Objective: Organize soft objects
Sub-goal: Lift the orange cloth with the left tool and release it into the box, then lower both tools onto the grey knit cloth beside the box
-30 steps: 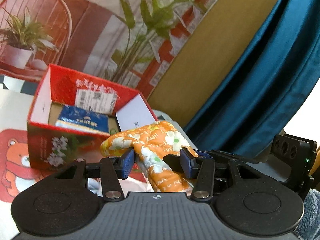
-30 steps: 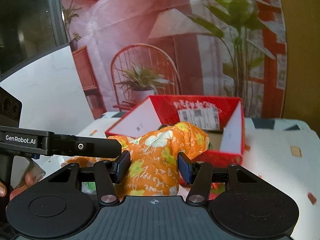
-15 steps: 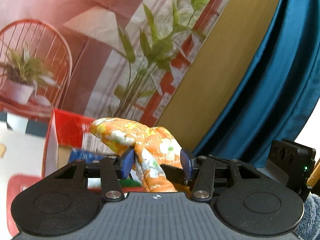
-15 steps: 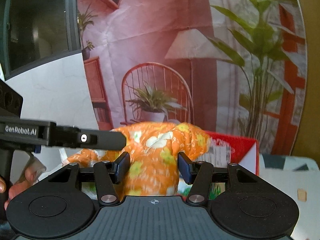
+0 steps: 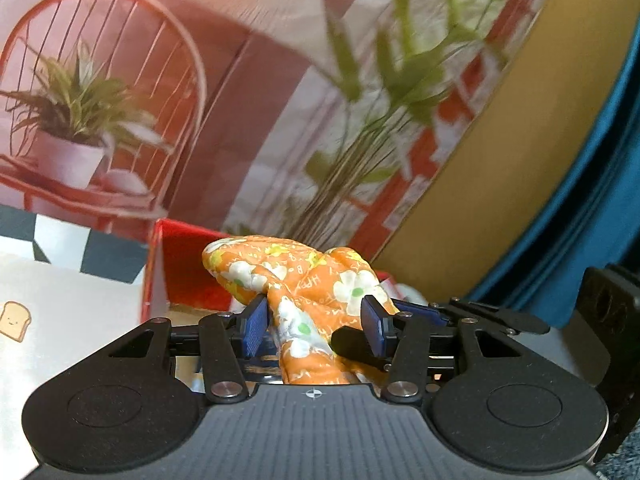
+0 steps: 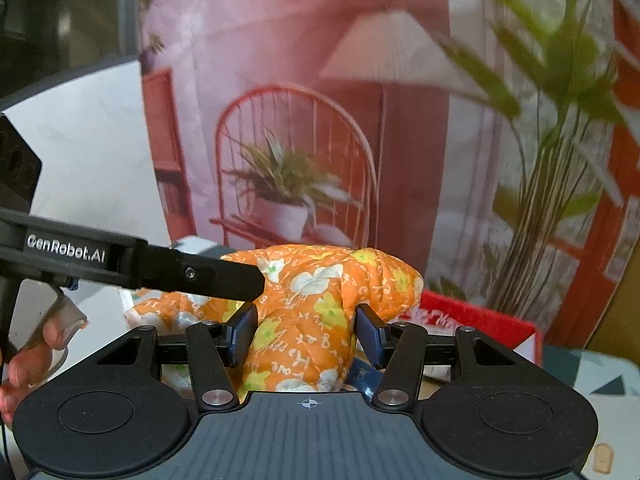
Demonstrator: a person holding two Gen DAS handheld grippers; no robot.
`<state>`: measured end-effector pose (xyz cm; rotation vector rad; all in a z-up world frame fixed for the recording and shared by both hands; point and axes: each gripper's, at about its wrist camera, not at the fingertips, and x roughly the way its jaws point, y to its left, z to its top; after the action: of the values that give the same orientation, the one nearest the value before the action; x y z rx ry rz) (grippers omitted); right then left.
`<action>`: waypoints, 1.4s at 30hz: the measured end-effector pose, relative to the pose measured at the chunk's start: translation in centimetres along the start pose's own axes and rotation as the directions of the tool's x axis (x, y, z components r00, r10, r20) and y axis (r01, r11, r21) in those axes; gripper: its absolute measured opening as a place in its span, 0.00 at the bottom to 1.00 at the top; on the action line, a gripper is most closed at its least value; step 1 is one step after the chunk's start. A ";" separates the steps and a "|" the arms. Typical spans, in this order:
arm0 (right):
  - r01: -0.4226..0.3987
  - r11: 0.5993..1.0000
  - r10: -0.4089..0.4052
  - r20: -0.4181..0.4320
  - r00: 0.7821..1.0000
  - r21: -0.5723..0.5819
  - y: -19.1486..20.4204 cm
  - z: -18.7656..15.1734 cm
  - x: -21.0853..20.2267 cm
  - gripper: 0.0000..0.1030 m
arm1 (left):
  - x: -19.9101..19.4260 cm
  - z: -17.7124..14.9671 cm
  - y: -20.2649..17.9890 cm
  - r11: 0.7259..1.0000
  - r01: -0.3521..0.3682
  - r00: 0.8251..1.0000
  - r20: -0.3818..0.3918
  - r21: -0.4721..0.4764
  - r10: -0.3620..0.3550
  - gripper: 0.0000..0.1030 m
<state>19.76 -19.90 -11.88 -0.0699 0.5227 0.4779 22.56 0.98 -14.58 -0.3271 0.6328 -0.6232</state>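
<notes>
A padded orange cloth with white and yellow flowers [image 5: 308, 280] hangs bunched between both grippers. My left gripper [image 5: 314, 326] is shut on one end, its blue pads pressing the fabric. My right gripper [image 6: 306, 334] is shut on the other end of the cloth [image 6: 320, 300]. In the right wrist view a black finger of the left gripper [image 6: 216, 276] reaches across the cloth from the left. The red cardboard box [image 5: 176, 264] stands just beyond the cloth, with its inside mostly hidden. Its red rim [image 6: 480, 318] shows behind the cloth in the right wrist view.
A printed backdrop with a chair, a potted plant and a lamp [image 5: 100, 128] stands close behind the box. A tan board [image 5: 500, 168] and a blue curtain [image 5: 592, 184] are at the right. A person's hand [image 6: 24, 360] holds the left gripper's handle. A white tablecloth with a toast print [image 5: 48, 320] lies at the left.
Both grippers have carried the cloth toward the box and the backdrop. The box has dropped low in both views, so its inside and the blue packet in it no longer show.
</notes>
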 end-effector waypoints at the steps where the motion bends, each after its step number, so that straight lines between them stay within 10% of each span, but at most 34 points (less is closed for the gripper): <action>1: 0.001 1.000 -0.001 -0.019 1.000 0.005 -0.2 -0.1 0.9 0.49 | 0.6 0.0 0.2 1.000 -0.010 1.000 -0.012 0.002 0.010 0.50; 17: 0.081 0.996 -0.072 -0.246 0.967 0.027 -0.9 -2.1 6.5 0.57 | 2.4 0.0 1.2 0.969 -0.172 0.977 -0.093 0.175 0.191 0.66; 28: 0.156 0.980 -0.143 -0.114 0.983 0.121 -1.5 -3.2 -0.2 1.00 | -3.1 -1.5 -2.2 0.935 -0.261 0.962 -0.013 0.239 0.272 0.98; 42: 0.184 0.967 -0.183 -0.026 0.983 0.177 2.0 -10.2 -9.2 1.00 | -9.6 -10.7 -4.1 0.924 -0.298 0.947 -0.046 0.241 0.318 1.00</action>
<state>7.15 -23.88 -16.09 0.0518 0.5609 0.2482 7.82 2.83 -16.56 0.0194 0.6688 -0.4026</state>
